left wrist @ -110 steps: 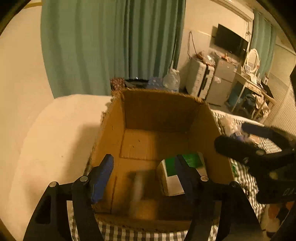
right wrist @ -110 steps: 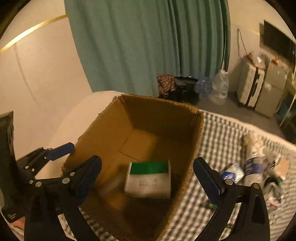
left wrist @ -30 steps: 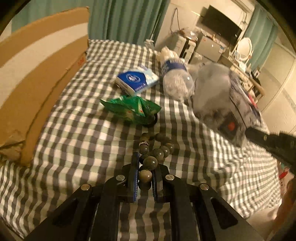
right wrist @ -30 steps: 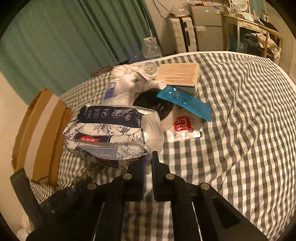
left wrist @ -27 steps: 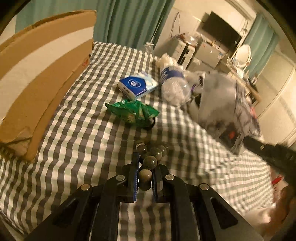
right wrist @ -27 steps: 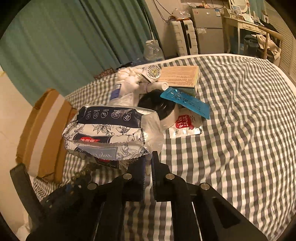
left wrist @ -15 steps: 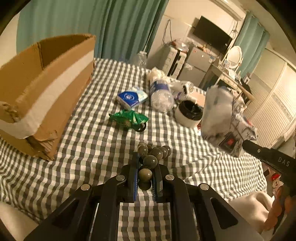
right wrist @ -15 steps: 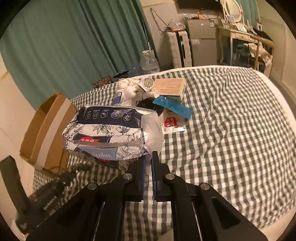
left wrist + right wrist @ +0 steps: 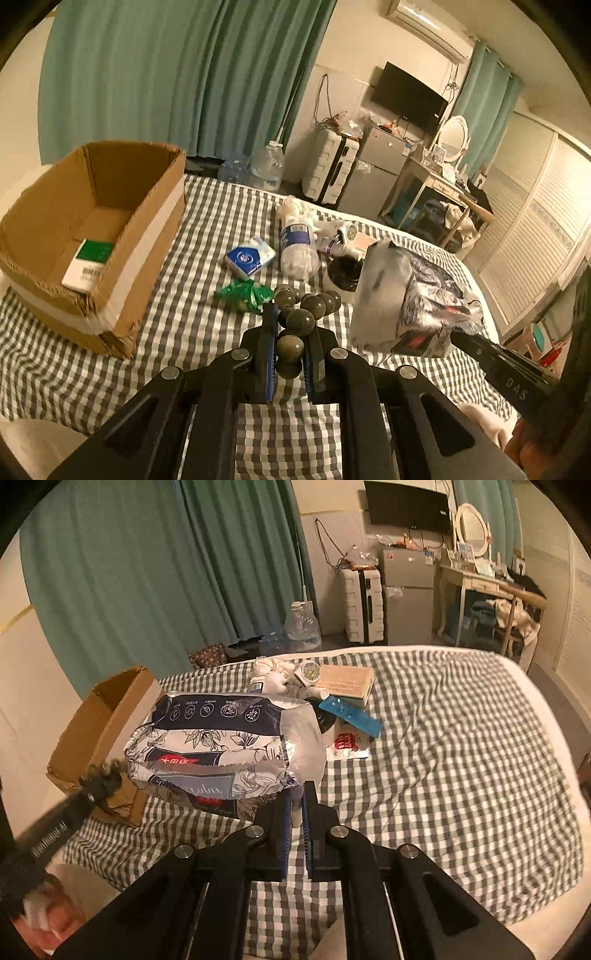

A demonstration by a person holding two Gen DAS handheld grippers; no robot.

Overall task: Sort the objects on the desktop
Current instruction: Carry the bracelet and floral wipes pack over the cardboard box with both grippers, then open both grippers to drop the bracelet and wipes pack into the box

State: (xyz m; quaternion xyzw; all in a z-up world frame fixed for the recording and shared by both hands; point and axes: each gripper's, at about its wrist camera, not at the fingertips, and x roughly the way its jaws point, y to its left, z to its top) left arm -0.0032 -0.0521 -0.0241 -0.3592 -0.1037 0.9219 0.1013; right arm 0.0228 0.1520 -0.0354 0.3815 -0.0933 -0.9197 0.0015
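Observation:
My left gripper is shut on a string of dark green beads and holds it above the checked cloth. My right gripper is shut on the edge of a blue and white flowered plastic pack, held in the air; the pack also shows in the left wrist view. An open cardboard box stands at the left with a green and white carton inside. The box shows in the right wrist view, behind the pack.
On the checked cloth lie a blue tissue pack, a green snack bag, a crushed water bottle, a black round tub, a book, a blue packet and a red-stamped sachet. Curtains, suitcase and desk stand behind.
Both grippers have risen and pulled back from the cloth, each still holding its object. The box has come into fuller view at the left, with its inside now visible.

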